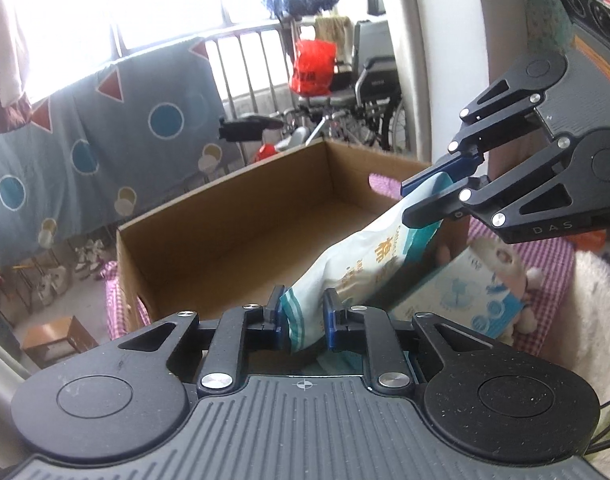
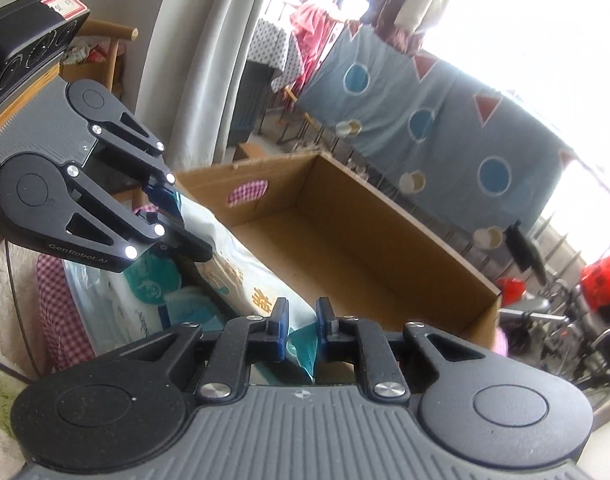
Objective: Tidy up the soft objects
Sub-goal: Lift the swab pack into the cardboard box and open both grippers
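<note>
My left gripper (image 1: 304, 316) and right gripper (image 2: 301, 330) both pinch the soft pack (image 1: 357, 264). Next I lift it into the box (image 1: 233, 216).

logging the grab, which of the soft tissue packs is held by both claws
The long white-and-teal pack, lifted at a slant by the cardboard box: left claw pinches one end, right claw the other. The blue-printed pack lies untouched beneath.
</note>
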The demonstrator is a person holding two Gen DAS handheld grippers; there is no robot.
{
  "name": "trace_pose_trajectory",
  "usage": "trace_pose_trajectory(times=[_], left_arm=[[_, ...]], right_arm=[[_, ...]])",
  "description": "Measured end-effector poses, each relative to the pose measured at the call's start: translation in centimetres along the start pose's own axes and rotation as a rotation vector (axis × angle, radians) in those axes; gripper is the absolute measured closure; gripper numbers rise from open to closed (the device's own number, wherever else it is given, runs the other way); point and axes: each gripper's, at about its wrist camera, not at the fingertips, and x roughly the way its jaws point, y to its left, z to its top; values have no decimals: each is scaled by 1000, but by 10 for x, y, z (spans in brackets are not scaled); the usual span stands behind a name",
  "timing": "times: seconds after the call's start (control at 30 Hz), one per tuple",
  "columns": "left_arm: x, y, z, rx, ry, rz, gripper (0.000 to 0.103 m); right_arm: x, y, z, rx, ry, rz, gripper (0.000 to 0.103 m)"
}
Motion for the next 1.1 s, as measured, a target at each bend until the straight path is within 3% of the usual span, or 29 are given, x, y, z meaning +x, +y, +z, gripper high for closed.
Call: trace_pose_trajectory(times=[0.2, 0.37, 0.47, 0.57, 0.8, 0.97, 1.03, 1.1], left_arm=[[-28, 12, 29, -6, -82, 41, 86], [-32, 31, 59, 1, -137, 116, 86], [-15, 50, 73, -9, -118, 132, 86], [16, 75, 81, -56, -55, 121, 85], [117, 134, 79, -221, 206, 57, 82], [182, 145, 67, -180, 346, 185, 61], [188, 147, 63, -171, 342, 236, 59], [181, 153, 62, -219, 329, 225, 50]], right_arm=[[-32, -2, 24, -5, -101, -37, 88], [-38, -20, 51, -6, -213, -57, 88], [-21, -40, 65, 21, -246, -39, 88], [11, -68, 79, 83, -225, 25, 88], [126, -139, 82, 353, -1, 268, 88], [234, -187, 55, 588, 203, 396, 85], [274, -196, 40, 667, 291, 342, 81], [300, -203, 31, 646, 367, 267, 81]])
